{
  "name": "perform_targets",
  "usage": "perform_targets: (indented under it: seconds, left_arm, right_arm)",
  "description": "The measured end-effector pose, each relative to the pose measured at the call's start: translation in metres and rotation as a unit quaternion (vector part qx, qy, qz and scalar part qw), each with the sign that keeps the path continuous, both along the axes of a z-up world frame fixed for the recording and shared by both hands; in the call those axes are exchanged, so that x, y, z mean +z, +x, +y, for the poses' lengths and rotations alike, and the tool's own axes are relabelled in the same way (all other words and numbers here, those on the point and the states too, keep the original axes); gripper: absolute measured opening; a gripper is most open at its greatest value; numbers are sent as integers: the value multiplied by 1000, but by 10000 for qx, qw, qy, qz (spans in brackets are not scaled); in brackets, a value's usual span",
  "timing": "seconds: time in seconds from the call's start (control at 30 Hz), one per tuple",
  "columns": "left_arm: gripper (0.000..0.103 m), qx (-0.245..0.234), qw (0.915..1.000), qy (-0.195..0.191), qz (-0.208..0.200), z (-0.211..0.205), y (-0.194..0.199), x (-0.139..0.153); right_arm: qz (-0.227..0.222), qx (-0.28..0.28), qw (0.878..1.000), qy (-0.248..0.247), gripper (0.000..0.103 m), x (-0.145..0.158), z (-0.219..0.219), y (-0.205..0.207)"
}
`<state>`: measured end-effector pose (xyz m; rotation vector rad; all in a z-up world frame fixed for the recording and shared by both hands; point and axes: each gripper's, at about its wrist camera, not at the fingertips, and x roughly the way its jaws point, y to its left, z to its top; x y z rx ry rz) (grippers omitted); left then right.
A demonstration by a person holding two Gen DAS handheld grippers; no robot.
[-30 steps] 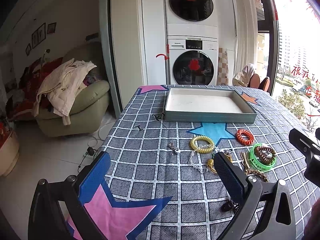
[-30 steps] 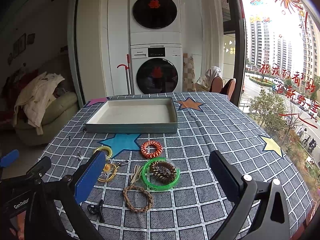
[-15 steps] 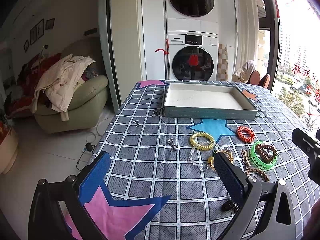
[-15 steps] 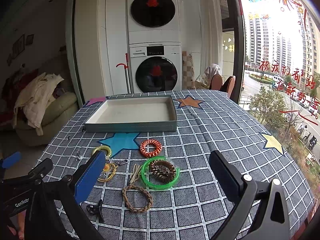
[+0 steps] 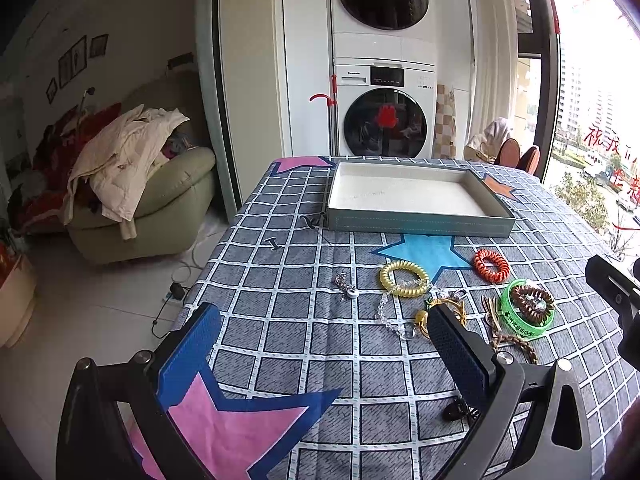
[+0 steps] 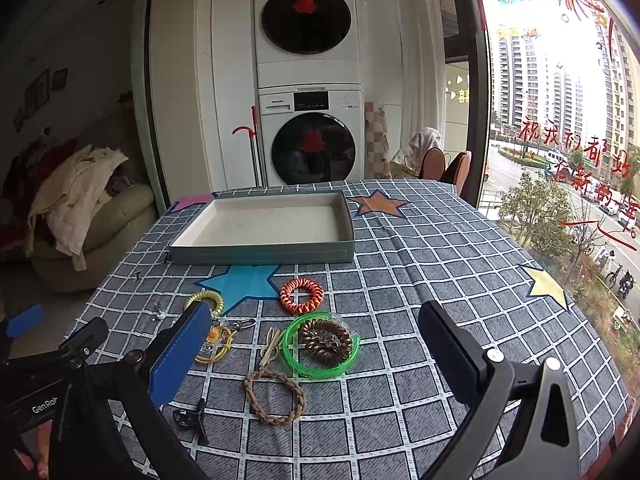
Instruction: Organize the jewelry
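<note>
left hand-held gripper [image 5: 324, 332]: we see it wide open, holding nothing
right hand-held gripper [image 6: 316, 336]: same, gaping over the green bangle [image 6: 320, 346]
tray [image 6: 264, 258]: sits bare on the bench [image 6: 440, 264]

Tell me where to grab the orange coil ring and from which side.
Pinch one side of the orange coil ring across its band, one finger in the hole and one outside, coming straight down from above. It lies flat on the cloth, apart from the other pieces, so no edge stands up for a side approach. The right tongs, open, look nearest.
</note>
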<state>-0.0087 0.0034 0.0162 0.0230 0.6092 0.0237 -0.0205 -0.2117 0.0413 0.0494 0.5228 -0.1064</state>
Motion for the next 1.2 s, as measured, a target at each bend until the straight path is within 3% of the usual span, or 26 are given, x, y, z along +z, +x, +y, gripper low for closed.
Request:
perform_targets:
  seconds: [1.2]
  left_arm:
    - [103, -33, 9999, -18, 163, -1, 4, -2]
  right_arm:
    - [16, 24, 10000, 16, 103, -1, 1, -1]
